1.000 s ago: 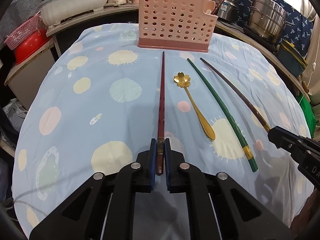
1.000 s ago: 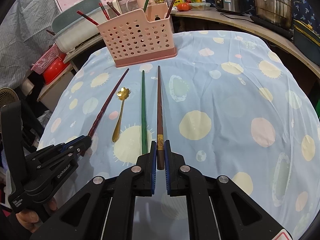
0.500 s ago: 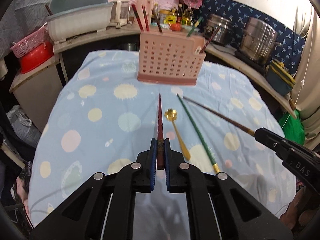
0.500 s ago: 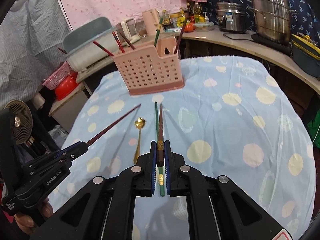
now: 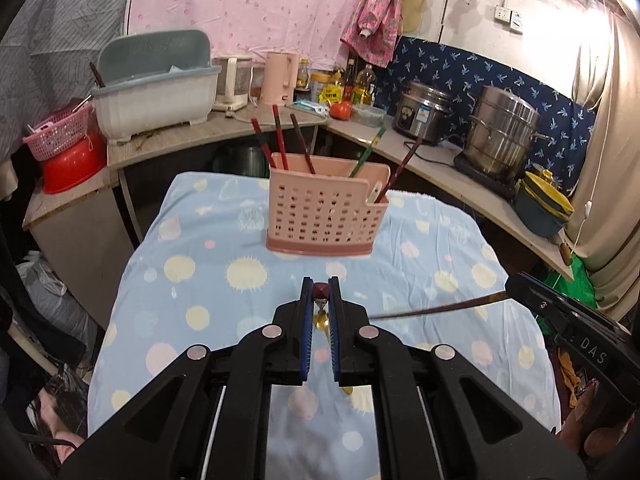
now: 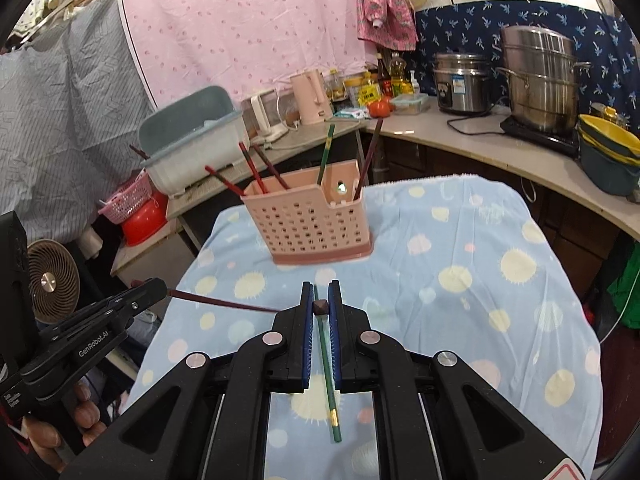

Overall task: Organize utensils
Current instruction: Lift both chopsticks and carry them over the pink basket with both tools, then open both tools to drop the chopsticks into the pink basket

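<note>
**Both chopsticks lifted clear of the table**

The left tool [image 5: 320, 292] is clenched on a dark red chopstick [image 5: 321, 290], seen end-on in its own view, so only the faceted butt shows between the blue pads; its shaft appears in the right wrist view, slanting toward the right tool. The right tool [image 6: 320, 307] grips a brown chopstick [image 6: 320, 307] the same way, again only an end face there; from the left wrist view its length [image 5: 436, 309] runs out from the tool's tip. The gold spoon [image 5: 321, 320] is mostly hidden behind the left tool's pads. The green chopstick [image 6: 328, 364] lies on the spotted blue tablecloth [image 6: 460, 280], partly covered by the right tool. Part of a hand [image 6: 60, 420] shows at the left tool's handle, cut by the frame edge.

A second ago both held chopsticks lay flat on the cloth, pointing at the pink perforated utensil holder [image 5: 324, 212]; now both are raised and both views look far higher. The holder, spoon and green chopstick have not moved.
</note>
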`<state>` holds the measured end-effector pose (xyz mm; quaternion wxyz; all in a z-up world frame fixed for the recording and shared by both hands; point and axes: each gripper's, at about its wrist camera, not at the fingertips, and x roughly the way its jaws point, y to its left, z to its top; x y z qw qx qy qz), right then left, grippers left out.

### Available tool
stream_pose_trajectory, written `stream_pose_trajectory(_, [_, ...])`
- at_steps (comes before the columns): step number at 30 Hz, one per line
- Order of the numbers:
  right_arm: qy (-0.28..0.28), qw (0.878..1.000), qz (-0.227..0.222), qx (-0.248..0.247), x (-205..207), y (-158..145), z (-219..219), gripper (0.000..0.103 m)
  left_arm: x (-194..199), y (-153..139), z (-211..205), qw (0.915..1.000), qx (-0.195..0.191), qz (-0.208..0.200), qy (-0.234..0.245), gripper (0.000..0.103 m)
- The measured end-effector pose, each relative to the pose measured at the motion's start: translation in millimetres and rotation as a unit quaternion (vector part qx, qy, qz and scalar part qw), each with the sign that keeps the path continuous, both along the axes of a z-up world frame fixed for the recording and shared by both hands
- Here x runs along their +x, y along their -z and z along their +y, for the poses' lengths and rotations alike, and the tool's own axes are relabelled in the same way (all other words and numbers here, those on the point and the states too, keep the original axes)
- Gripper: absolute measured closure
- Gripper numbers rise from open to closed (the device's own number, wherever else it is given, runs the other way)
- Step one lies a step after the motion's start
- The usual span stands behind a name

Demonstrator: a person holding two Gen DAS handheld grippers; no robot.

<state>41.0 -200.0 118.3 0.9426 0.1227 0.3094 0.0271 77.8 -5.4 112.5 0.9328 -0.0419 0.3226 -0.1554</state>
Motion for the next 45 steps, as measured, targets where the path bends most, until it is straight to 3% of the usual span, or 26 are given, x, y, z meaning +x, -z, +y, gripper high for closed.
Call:
stream_pose_trajectory(17, [0.003, 0.997, -0.07, -0.015, 65, -83, -8, 0.096, 58, -88, -9, 0.9964, -0.009, -0.084, -0.002, 0.096])
stream_pose_trajectory(26, [0.016, 0.991, -0.131, -0.005, 122, -141, -9, 0.096, 102, -143, -22, 0.9896, -0.009, -0.143, -0.01, 0.096])
stream_pose_trajectory(31, [0.023, 0.987, -0.156, 0.01, 150, -157, -9, 0.096, 125, -164, -25, 0.9847, -0.012, -0.172, -0.021, 0.096])
stream_pose_trajectory(37, [0.022, 0.988, -0.154, 0.019, 182, -141, -2, 0.096, 160, -155, -21, 0.9843, -0.011, -0.172, -0.04, 0.096])
stream_pose_trajectory(45, [0.019, 0.994, -0.106, 0.02, 219, -91, 4, 0.096, 194, -106, -12, 0.9908, -0.009, -0.125, -0.053, 0.096])
